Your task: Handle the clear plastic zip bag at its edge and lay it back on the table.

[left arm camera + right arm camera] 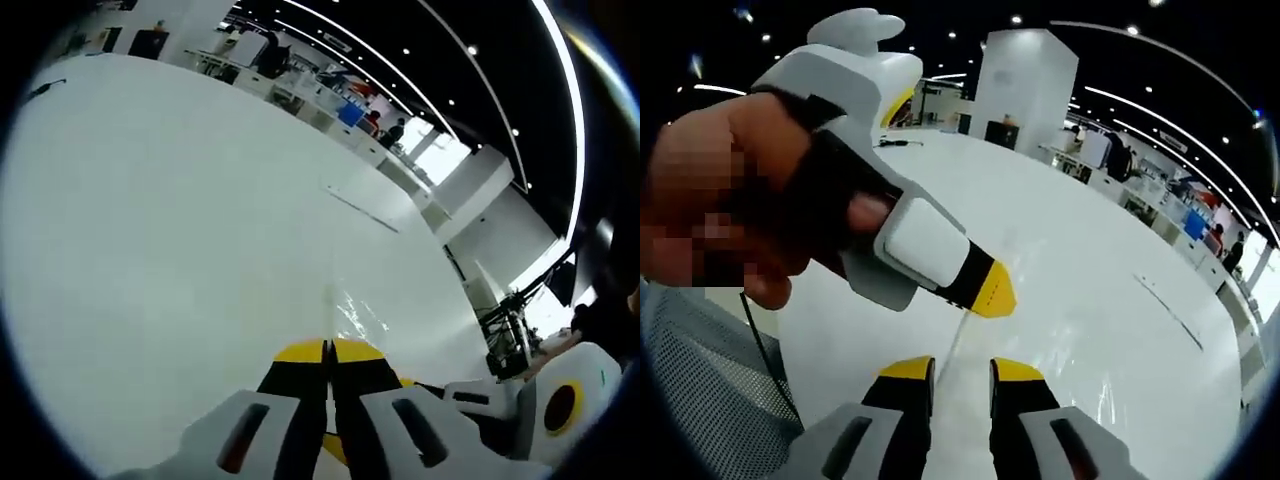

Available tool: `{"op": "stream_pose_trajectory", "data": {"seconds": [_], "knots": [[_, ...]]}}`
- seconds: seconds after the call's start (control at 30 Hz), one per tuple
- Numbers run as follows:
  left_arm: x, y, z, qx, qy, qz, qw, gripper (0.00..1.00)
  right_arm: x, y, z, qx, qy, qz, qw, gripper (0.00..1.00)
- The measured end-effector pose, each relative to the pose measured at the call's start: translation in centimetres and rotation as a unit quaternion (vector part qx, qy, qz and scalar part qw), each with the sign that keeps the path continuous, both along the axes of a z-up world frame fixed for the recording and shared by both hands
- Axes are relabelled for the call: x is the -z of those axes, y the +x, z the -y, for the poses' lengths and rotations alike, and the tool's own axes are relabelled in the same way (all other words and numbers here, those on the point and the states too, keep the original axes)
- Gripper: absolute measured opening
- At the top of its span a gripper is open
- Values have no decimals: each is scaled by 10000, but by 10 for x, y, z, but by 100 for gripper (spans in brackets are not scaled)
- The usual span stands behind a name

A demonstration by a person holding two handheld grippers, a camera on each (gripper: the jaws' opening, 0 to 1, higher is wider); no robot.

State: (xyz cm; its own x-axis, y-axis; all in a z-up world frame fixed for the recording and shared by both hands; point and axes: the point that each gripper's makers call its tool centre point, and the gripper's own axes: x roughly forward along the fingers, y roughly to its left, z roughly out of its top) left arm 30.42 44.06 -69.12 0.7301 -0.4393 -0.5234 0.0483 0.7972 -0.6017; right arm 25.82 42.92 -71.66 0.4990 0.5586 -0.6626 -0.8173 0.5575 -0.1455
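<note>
Left tool (328, 352) pinches clear zip bag (360, 310) edge on white table (180, 220).

A broad white table (180, 230) with a smooth, glossy top stretches away under the ceiling lights, its far edge curving against a dim, open hall. A clear plastic zip bag (365, 300) lies flat on the table, nearly invisible but for faint glints and the thin dark line of its far edge; in the right gripper view the same bag (1100, 340) shows as a pale sheen with a short dashed line at one end. A small dark object (895, 142), too small to identify, rests on the table's far part.
</note>
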Motion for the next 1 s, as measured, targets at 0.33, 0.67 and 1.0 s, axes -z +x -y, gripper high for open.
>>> {"op": "stream_pose_trajectory", "data": {"seconds": [0.33, 0.67, 1.0], "knots": [[3, -2, -1, -93, -26, -65, 9999, 0, -5, -6, 5, -169, -227, 165, 9995, 0], [16, -21, -1, 573, 578, -75, 9967, 0, 3, -12, 11, -496, -585, 215, 9968, 0], [24, -40, 4, 1334, 1350, 111, 9818, 11, 11, -15, 20, -876, -969, 290, 9910, 0]]}}
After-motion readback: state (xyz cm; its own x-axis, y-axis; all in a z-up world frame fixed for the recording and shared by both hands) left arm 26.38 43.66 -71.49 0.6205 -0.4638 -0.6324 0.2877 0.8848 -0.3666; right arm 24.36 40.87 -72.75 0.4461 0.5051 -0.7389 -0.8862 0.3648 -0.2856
